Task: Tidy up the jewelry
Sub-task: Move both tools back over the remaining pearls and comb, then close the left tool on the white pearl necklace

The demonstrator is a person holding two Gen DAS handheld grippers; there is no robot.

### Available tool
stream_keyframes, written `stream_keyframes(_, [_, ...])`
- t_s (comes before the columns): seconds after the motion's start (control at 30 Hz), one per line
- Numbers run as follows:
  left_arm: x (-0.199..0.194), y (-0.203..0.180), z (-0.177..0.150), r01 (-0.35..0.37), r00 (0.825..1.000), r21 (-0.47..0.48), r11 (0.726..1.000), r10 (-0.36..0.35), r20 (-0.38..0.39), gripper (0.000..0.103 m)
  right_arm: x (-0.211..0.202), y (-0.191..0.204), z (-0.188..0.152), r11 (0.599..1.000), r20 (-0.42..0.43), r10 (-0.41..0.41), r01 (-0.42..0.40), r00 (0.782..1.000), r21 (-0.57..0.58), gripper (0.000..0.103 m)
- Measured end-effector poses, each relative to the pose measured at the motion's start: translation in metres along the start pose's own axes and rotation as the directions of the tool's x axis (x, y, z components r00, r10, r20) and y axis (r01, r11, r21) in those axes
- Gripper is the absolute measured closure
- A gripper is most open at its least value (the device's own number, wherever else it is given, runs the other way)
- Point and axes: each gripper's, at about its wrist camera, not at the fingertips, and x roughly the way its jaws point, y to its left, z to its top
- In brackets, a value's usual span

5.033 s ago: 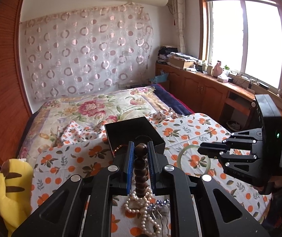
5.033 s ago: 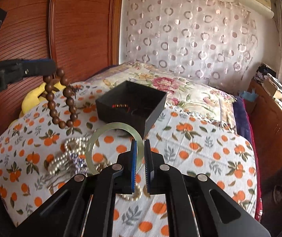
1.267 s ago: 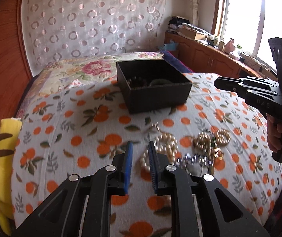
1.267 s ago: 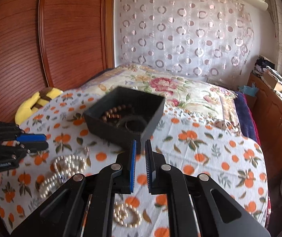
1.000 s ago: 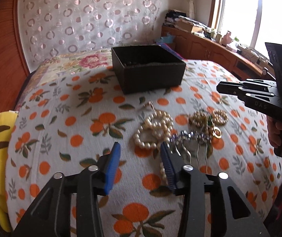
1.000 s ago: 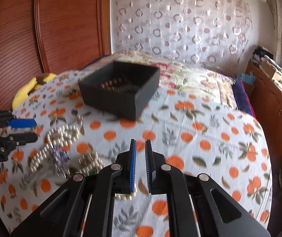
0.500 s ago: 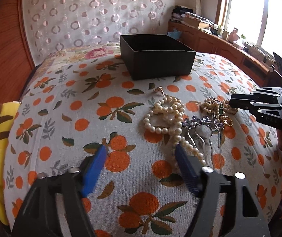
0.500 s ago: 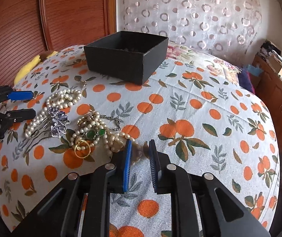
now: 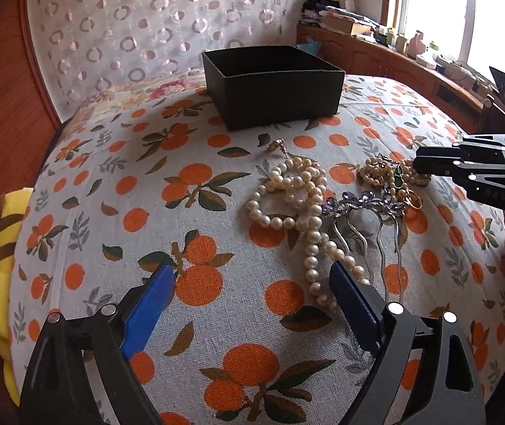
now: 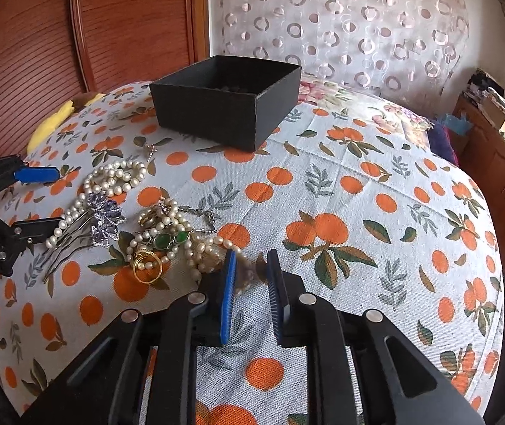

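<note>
While jewelry lies heaped on the bedspread [image 9: 217, 322] short of the black box [image 9: 281, 95]: left claw [image 9: 249, 290] opening wide, nothing between, beside the pearl strand [image 9: 309, 226], likely next pick; right claw [image 10: 249, 272] narrow, empty, at the bead tangle [image 10: 167, 237].

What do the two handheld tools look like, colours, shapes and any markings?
Both are black, angular, skeletal frames with silver round bolts at the joints. The left tool has two long fingers faced with smooth blue pads. The right tool has the same blue pads, ribbed along their edges. Faint pale lettering, unreadable, sits on the right tool's side in the left wrist view.
</note>
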Motion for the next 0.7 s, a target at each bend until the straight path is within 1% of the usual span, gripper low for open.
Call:
stream_keyframes(0.1, [0.000,0.002,0.000,-0.006,1.000,0.005,1.000,0.006,0.004,0.018,0.000,0.000,0.000,1.000,0.000,-0.002,0.002,1.000,-0.002,0.083])
stream_keyframes(0.13, [-0.001,0.000,0.001,0.000,1.000,0.013,1.000,0.000,0.008,0.025,0.000,0.001,0.000,1.000,0.000,-0.003,0.003,1.000,-0.003,0.083])
stream_keyframes(0.17, [-0.002,-0.002,0.001,0.014,1.000,0.023,1.000,-0.014,0.014,0.029,0.000,0.001,0.000,1.000,0.000,-0.003,0.003,1.000,-0.002,0.083])
stream_keyframes(0.23, [-0.003,-0.008,0.003,0.028,0.999,0.042,0.999,-0.029,0.021,0.045,0.000,0.001,0.000,1.000,0.000,-0.003,0.003,1.000,-0.003,0.083])
stream_keyframes(0.33, [-0.003,-0.017,0.006,0.037,0.999,0.059,0.998,-0.038,0.019,0.060,0.000,0.001,0.000,1.000,0.000,-0.005,0.005,1.000,-0.004,0.083])
stream_keyframes(0.43, [-0.001,-0.026,0.010,0.038,0.999,0.084,0.996,-0.040,0.018,0.067,0.000,0.002,0.001,1.000,0.001,-0.008,0.008,1.000,-0.006,0.083])
stream_keyframes(0.5, [0.001,-0.027,0.012,0.048,0.999,0.080,0.996,-0.050,0.019,0.071,0.000,0.003,0.000,1.000,0.001,-0.010,0.010,1.000,-0.008,0.083])
stream_keyframes(0.53, [0.001,-0.026,0.013,0.064,0.998,0.071,0.995,-0.066,0.018,0.075,0.000,0.002,0.000,1.000,0.001,-0.009,0.009,1.000,-0.007,0.083])
stream_keyframes(0.57, [0.001,-0.025,0.013,0.065,0.998,0.065,0.996,-0.066,0.019,0.077,0.000,0.003,0.000,1.000,0.001,-0.008,0.008,1.000,-0.006,0.083])
stream_keyframes(0.6, [0.001,-0.024,0.013,0.062,0.998,0.060,0.996,-0.063,0.021,0.088,0.000,0.002,0.001,1.000,0.001,-0.007,0.007,1.000,-0.005,0.083])
stream_keyframes(0.63, [0.001,-0.022,0.013,0.067,0.998,0.051,0.996,-0.068,0.018,0.096,0.001,0.003,0.000,1.000,0.001,-0.007,0.007,1.000,-0.005,0.083])
stream_keyframes(0.7, [-0.002,-0.018,0.014,0.070,0.997,0.024,0.997,-0.070,0.025,0.096,0.001,0.003,0.000,1.000,0.001,-0.009,0.009,1.000,-0.006,0.083])
